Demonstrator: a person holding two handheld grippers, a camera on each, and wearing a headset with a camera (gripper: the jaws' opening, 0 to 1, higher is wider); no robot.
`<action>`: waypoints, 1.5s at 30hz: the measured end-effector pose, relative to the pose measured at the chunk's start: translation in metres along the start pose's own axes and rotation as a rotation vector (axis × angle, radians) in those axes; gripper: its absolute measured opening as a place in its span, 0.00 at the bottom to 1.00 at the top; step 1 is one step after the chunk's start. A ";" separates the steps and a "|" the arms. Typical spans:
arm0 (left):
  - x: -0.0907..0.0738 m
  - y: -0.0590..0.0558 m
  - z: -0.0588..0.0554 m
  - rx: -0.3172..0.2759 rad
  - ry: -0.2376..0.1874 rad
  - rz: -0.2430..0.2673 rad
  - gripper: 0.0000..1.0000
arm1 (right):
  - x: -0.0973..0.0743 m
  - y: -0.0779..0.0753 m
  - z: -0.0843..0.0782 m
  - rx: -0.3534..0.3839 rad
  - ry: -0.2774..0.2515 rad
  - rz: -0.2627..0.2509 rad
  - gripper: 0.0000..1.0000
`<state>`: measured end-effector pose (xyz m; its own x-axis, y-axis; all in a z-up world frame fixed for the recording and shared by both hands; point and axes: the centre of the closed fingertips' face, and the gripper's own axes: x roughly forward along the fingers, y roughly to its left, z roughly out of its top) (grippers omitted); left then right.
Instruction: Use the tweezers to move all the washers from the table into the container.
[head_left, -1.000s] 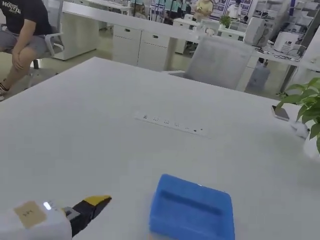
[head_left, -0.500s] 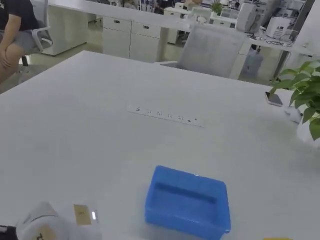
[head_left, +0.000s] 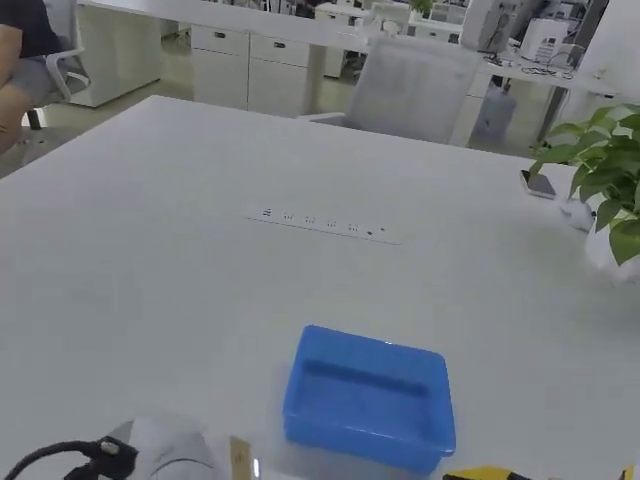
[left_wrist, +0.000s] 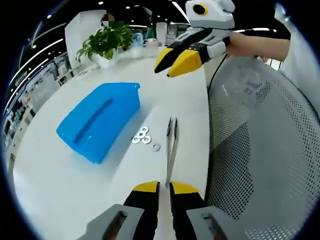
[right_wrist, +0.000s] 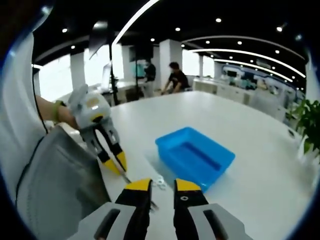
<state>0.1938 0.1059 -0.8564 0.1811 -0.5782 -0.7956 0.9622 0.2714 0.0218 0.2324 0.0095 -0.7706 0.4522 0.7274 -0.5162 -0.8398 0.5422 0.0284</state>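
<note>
The blue container (head_left: 368, 395) sits on the white worktop (head_left: 150, 260), close to the near edge. The washers (left_wrist: 142, 136) lie on the worktop just beside the container, on its side toward the edge. They form a small cluster, with 1 more a little apart from it. None is in the container as far as I can see. The tweezers (left_wrist: 171, 150) lie flat next to the washers, between them and the edge, untouched by either gripper.

The left gripper (left_wrist: 165, 189) is low over the worktop edge and points along the tweezers. Its 2 yellow-tipped jaws are a narrow slit apart with nothing between them. The right gripper (right_wrist: 162, 187) is held higher, above the far end of the tweezers. Its jaws are also slightly parted and empty. A mesh-backed chair (left_wrist: 250, 125) stands right against the worktop edge.

Further across the worktop there is a recessed power strip (head_left: 325, 225). A leafy plant (head_left: 600, 170) and a phone (head_left: 540, 183) are off at the right. 2 people (right_wrist: 175, 77) are at desks in the room behind.
</note>
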 end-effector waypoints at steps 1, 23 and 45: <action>0.002 0.000 0.000 0.003 0.002 0.000 0.04 | 0.000 0.000 0.000 0.001 0.000 -0.002 0.14; -0.042 -0.009 0.044 0.034 -0.190 0.028 0.00 | -0.001 0.014 0.000 -0.014 -0.007 0.067 0.13; -0.065 -0.024 0.057 0.160 -0.129 0.110 0.00 | 0.051 0.071 -0.040 -0.550 0.295 0.322 0.16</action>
<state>0.1703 0.0929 -0.7706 0.3016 -0.6480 -0.6994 0.9533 0.2192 0.2079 0.1839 0.0686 -0.8291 0.1201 0.6298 -0.7675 -0.9836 -0.0292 -0.1779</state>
